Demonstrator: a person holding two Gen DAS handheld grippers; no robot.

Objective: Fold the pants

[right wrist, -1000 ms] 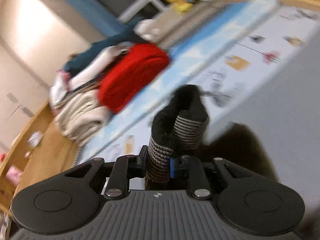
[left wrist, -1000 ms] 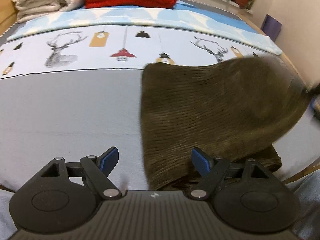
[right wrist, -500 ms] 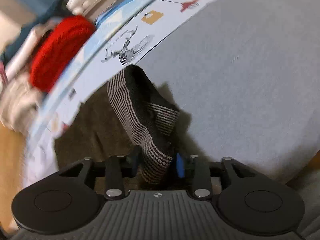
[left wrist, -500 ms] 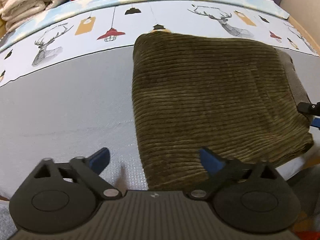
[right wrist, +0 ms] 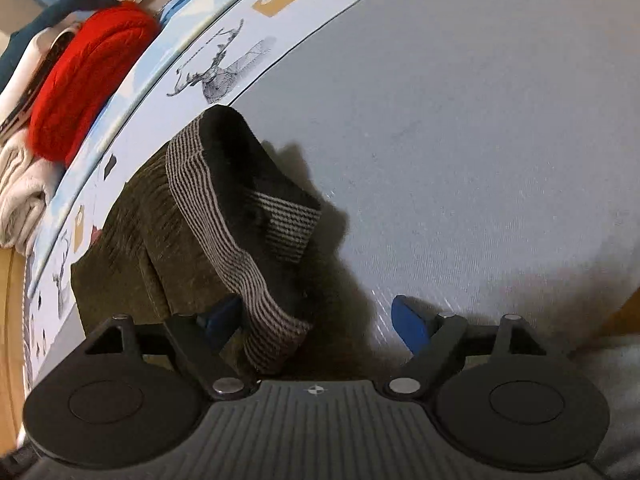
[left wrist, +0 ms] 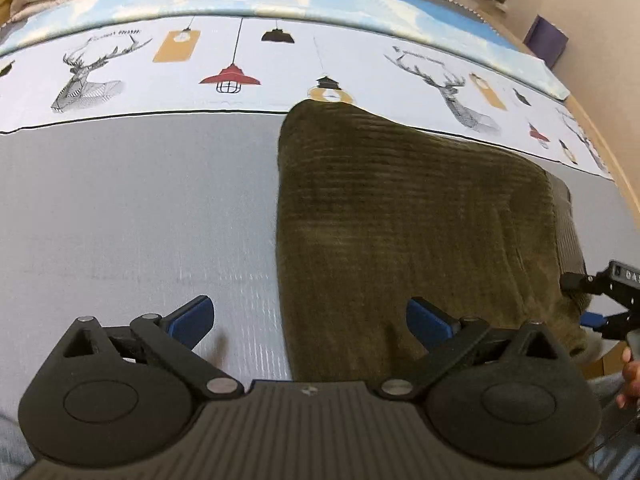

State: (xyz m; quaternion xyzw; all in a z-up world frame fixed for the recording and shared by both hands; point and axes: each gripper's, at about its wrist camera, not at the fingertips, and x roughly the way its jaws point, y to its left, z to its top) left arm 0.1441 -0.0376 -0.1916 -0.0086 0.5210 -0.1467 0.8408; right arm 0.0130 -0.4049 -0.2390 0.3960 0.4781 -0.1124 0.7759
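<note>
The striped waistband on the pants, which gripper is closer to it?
Right. The right gripper, jaws just opened, has the striped waistband lying between its fingers. The open left gripper straddles the pants' opposite edge.

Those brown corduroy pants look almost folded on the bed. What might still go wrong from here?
The right gripper has just been opening, yet the striped waistband stands humped between its jaws, against one pad; it may slump crooked or snag as the gripper pulls away. The olive corduroy pants reach close to the bed's near edge, so a nudge might drag them off. The left gripper straddles the pants' side edge and might rumple it if it closes.
</note>
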